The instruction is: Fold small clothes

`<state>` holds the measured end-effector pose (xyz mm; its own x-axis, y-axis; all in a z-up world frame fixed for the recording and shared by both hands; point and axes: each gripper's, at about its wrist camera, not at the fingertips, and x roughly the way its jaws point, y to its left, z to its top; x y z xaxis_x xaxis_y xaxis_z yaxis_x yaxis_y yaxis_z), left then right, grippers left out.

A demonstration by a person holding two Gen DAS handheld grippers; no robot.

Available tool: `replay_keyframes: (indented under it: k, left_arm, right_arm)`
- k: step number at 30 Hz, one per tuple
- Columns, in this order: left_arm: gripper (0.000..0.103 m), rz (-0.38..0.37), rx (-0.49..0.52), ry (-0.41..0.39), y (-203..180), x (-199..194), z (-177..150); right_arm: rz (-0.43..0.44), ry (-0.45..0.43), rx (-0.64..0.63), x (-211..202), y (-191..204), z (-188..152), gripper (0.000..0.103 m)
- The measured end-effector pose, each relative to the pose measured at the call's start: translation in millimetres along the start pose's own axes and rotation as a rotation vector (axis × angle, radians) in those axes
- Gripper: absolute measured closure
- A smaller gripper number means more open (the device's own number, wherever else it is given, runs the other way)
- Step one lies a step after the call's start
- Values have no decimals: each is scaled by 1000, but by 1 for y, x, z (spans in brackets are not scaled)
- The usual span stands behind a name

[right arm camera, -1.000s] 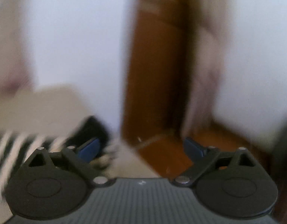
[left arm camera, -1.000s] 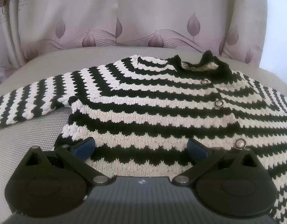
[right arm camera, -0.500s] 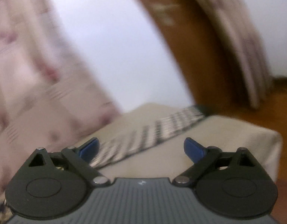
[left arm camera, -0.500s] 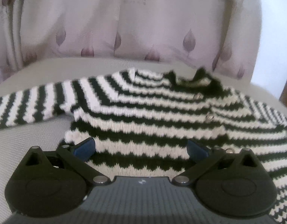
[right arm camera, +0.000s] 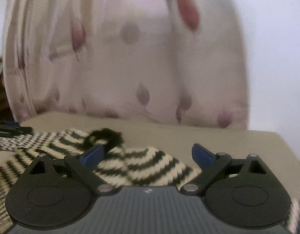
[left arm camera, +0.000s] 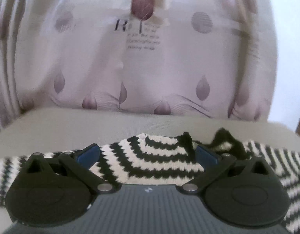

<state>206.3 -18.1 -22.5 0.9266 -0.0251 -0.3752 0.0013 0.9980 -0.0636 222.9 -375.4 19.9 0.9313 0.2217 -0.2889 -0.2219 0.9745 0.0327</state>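
A small black-and-white striped knit cardigan [left arm camera: 153,161] lies spread on a grey-beige cushion [left arm camera: 111,126]. My left gripper [left arm camera: 148,154] is open, low over the left shoulder, with the black collar [left arm camera: 224,138] just beyond its right finger. In the right wrist view the cardigan [right arm camera: 142,165] lies under my open right gripper [right arm camera: 148,154], over the right shoulder, with the collar [right arm camera: 105,136] by its left finger. Neither gripper holds cloth.
A pale curtain with purple leaf prints [left arm camera: 150,68] hangs right behind the cushion. The cushion's right edge [right arm camera: 286,152] drops off near my right gripper. The tip of the left gripper [right arm camera: 7,128] shows at the far left of the right wrist view.
My left gripper has moved forward from the hem up to the shoulder and collar. My right gripper has swung round from facing the room and door to face the cardigan's right shoulder.
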Motion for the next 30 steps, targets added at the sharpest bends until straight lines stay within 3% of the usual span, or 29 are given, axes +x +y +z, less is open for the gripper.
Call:
replay_keyframes:
  k: [4,9,11,13,14,16,17,20,24,27,30]
  left_arm:
    - [0,-16,-69,75,-1,31,-17]
    - [0,-61,-75,106,0,40,-29]
    - [0,-66,-63,108,-2,40,-32]
    - [0,-73,-56,128,-4,43,-32]
    - [0,-73,-59,138,-3,44,-32]
    - [0,-64,-80,158,-1,47,-33]
    - [0,-60,-95,168,1,49,-33]
    - [0,-59,-154,188,10,51,-34]
    - [0,-49,-154,183,9,49,-33]
    - [0,-40,-142,182,8,49,-34]
    - [0,-36,-143,186,8,51,-34]
  right_arm:
    - [66,160,-113,89,-4,16,6]
    - [144,312,-252,162,-3,13,11]
    - [193,377,-279,183,-1,9,27]
    - [240,398,-300,193,5,7,31]
    - [272,413,-288,195,7,9,44]
    - [295,417,-298,195,18,10,57]
    - [285,398,-353,189,27,8,65]
    - [213,356,-440,174,42,2,73]
    - [22,286,-597,164,53,-2,81]
    - [-93,280,-522,175,26,1,82]
    - [-90,256,-434,180,13,-1,82]
